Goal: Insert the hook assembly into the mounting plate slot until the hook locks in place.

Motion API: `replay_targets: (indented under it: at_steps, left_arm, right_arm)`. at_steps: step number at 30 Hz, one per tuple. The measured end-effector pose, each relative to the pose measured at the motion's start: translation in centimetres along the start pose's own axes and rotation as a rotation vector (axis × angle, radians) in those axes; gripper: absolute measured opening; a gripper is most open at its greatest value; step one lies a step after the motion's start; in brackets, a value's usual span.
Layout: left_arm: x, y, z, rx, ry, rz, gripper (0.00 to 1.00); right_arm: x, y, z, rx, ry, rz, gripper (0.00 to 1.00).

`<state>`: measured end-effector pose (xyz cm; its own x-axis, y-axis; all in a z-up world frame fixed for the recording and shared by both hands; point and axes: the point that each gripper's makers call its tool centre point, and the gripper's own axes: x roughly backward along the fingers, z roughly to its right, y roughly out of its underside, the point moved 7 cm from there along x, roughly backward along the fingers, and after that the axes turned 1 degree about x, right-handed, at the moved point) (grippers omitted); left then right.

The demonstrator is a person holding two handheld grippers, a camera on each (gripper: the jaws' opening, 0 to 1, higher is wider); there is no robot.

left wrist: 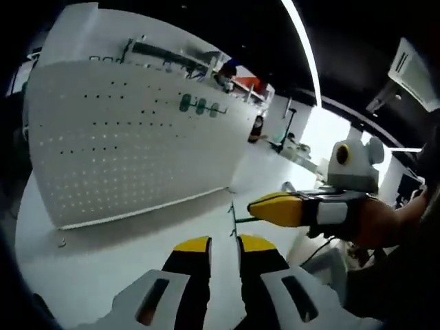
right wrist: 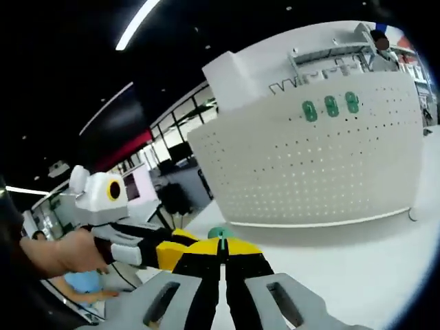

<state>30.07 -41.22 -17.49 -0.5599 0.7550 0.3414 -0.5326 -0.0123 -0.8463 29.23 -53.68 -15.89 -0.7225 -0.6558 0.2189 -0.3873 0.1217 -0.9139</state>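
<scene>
Right gripper [right wrist: 221, 258] has its fingers clamped on the green-topped hook [right wrist: 220, 234], well short of the white pegboard [right wrist: 309, 165] standing on the desk [right wrist: 385, 275]. Carry it level, square to a slot. Left gripper [left wrist: 223, 249]: fingers slightly apart, holding nothing.
</scene>
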Motion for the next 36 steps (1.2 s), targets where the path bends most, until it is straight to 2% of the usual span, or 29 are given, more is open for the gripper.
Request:
replay_targets:
  at_steps: [2, 8, 9, 12, 18, 22, 25, 29, 34, 36]
  left_arm:
    - [0.1, 0.0, -0.3, -0.011, -0.01, 0.003, 0.14]
    - [0.0, -0.1, 0.1, 0.021, 0.015, 0.011, 0.22]
    - [0.0, 0.0, 0.2, 0.024, 0.016, 0.005, 0.21]
    - [-0.3, 0.2, 0.3, 0.023, 0.023, -0.007, 0.19]
    - [-0.3, -0.2, 0.3, 0.022, 0.017, 0.015, 0.16]
    - [-0.2, -0.2, 0.2, 0.011, 0.016, 0.011, 0.11]
    - [-0.2, -0.1, 0.5, 0.028, 0.046, 0.007, 0.1]
    - [-0.1, -0.2, 0.2, -0.002, 0.024, 0.015, 0.06]
    - [-0.1, -0.2, 0.1, 0.003, 0.034, 0.006, 0.04]
    - [0.1, -0.4, 0.1, 0.007, 0.033, 0.015, 0.03]
  right_arm:
    - [-0.1, -0.1, -0.3, 0.022, -0.003, 0.002, 0.0]
    - [-0.2, -0.3, 0.0, 0.023, 0.009, 0.012, 0.0]
    - [-0.3, -0.3, -0.2, 0.003, 0.0, 0.015, 0.0]
    - [-0.4, -0.5, -0.8, 0.02, -0.013, 0.017, 0.0]
    - [-0.6, -0.4, -2.0, 0.031, -0.041, 0.012, 0.0]
    - [-0.6, -0.5, -2.3, 0.031, -0.049, 0.016, 0.0]
    - [-0.6, -0.6, -2.3, 0.025, -0.049, 0.023, 0.0]
    - [-0.6, -0.8, -2.4, 0.026, -0.053, 0.02, 0.0]
    - [-0.8, -0.9, -2.9, 0.05, -0.069, 0.007, 0.0]
    - [-0.8, -1.0, -3.1, 0.085, -0.073, 0.003, 0.0]
